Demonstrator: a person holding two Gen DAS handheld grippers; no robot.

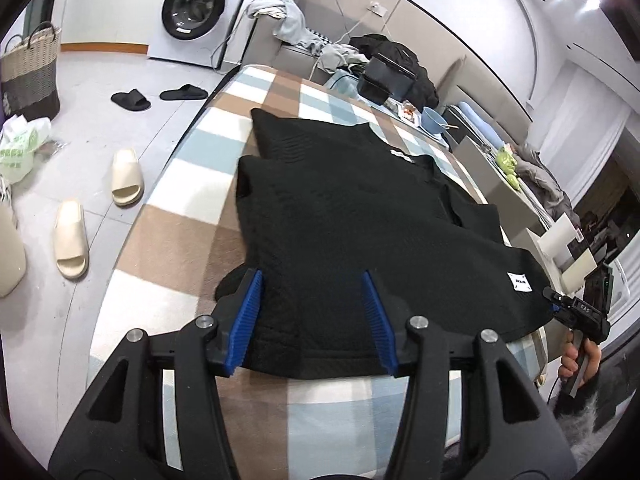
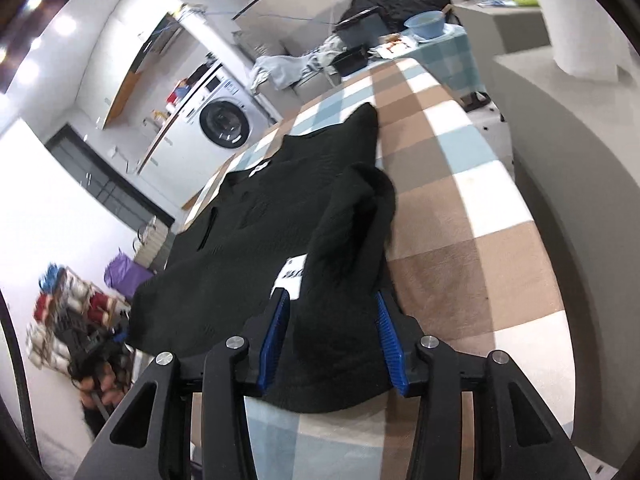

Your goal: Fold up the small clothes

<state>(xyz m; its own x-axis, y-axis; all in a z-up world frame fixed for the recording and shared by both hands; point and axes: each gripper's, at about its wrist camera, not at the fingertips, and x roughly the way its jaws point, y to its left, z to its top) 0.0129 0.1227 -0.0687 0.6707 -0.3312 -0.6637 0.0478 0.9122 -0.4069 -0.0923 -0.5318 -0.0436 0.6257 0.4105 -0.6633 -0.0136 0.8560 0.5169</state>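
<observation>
Checked blanket-covered surface (image 1: 168,232) carries black knitted garment (image 1: 360,216), spread flat, partly folded. Left gripper (image 1: 312,320) and right gripper (image 2: 332,336) fingers parted, near hem between them unclamped; likely released to settle fold.

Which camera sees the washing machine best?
The left wrist view: the washing machine shows sharp and nearly upright, door facing us. The right wrist view shows it tilted, farther off, beyond the black garment.

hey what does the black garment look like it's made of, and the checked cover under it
Black garment: looks like a matte textured knit or quilted fabric, with fine ribbing on its surface; the exact fibre is unclear. Checked cover: seems a soft, slightly fuzzy blanket-like cloth, with matte brown, white and blue squares.
</observation>
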